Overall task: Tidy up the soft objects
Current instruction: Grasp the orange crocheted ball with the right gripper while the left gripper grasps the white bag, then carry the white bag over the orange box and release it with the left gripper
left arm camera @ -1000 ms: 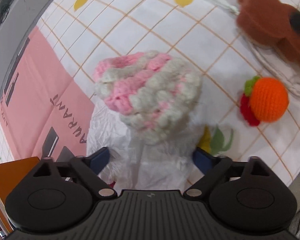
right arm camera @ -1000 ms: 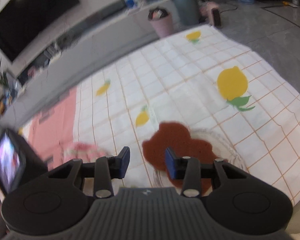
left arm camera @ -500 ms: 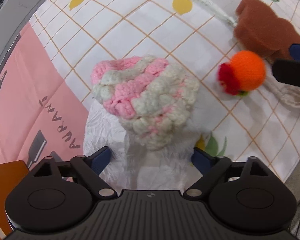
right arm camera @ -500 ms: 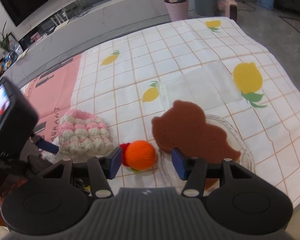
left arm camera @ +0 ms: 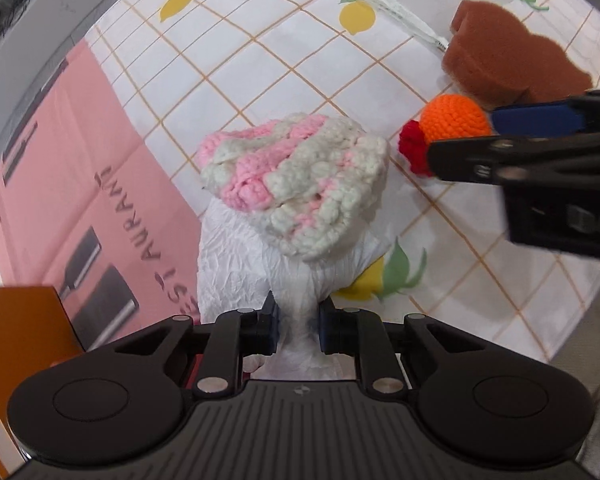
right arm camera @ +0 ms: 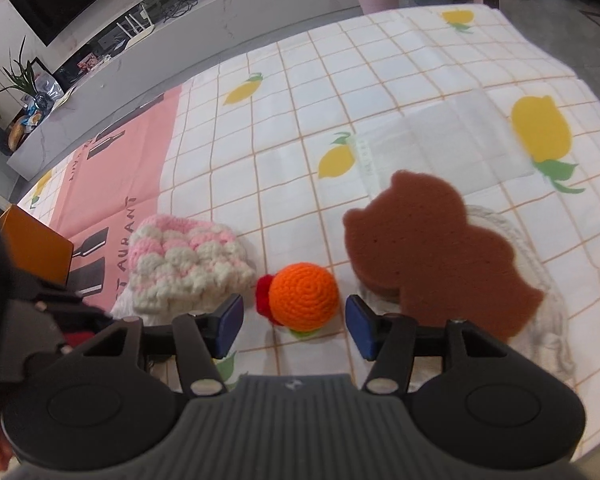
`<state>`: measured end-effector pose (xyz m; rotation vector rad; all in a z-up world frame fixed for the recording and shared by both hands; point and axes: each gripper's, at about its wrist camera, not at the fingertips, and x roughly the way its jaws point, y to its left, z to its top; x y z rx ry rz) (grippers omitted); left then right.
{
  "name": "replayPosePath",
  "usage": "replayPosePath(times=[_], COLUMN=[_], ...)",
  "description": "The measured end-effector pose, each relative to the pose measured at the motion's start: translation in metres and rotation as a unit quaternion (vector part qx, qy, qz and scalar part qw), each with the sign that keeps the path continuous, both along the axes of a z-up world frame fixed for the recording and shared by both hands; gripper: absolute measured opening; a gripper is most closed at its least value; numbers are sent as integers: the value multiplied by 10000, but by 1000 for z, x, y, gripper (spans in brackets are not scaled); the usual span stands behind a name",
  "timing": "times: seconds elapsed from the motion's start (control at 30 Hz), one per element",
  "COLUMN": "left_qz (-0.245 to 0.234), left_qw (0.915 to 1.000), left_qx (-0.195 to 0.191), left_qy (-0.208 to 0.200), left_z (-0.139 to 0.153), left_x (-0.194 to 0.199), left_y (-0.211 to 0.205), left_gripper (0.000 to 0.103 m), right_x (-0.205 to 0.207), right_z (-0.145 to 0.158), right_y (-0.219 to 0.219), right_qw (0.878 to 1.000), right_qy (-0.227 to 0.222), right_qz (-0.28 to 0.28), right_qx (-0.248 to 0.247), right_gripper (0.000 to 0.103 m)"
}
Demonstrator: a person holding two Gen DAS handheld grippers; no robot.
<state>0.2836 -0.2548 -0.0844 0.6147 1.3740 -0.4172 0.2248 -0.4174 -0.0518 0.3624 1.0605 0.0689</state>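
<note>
A pink-and-white crochet hat [left arm camera: 296, 184] [right arm camera: 188, 264] lies on a white crinkled bag [left arm camera: 236, 264]. My left gripper [left arm camera: 298, 320] points straight down, and its closing jaws pinch a bunched fold of that bag. An orange crochet ball [left arm camera: 454, 118] [right arm camera: 303, 295] with a red tuft sits right of the hat. My right gripper [right arm camera: 294, 322] stands open just in front of the ball, one finger on either side, not touching it. One of its fingers [left arm camera: 500, 156] crosses the left wrist view. A brown bear-shaped sponge [left arm camera: 508, 68] [right arm camera: 432, 240] lies beyond, to the right.
The sponge rests partly on a clear mesh pouch [right arm camera: 540, 264]. A flat clear bag [right arm camera: 420, 140] lies further back on the lemon-print cloth [right arm camera: 300, 120]. A pink printed mat [left arm camera: 80, 160] and an orange box [left arm camera: 16, 320] [right arm camera: 36, 240] are at the left. The table edge runs near right.
My left jaws went from wide open to pinched on the white bag, and the hand rose a little. My right gripper came down and forward to the orange ball, jaws slightly wider.
</note>
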Motion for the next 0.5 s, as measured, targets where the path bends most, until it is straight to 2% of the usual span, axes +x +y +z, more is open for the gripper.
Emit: replayPosePath(times=[0.13,0.3,0.33,0.4,0.5], left_qz=[-8,-30,-52,-118,-97], left_qw=[9996,9993,9992,9989,9977], left_qx=[-239,-300,-304,-332,-550], left_qy=[-155,-235,-253,-304,-373], left_z=[13,17,20,30,48], left_x=[-16,-24,-26,-27,-24], left_y=[7,7,7,8,14], left_gripper=[20,20,20,20,20], right_x=[6,11,10,8,7], right_z=[-8,-17,-18,-15,-14], right_y=[7,14,14,13,11], right_qw=[10000,9996,9995,9987,9985], right_qy=[34,122,84,-91,-153], right_qz=[11,14,-45,-237,-215], right_qx=[-72,-245,-307,-452,-482], right_gripper=[57,55,51,50,49])
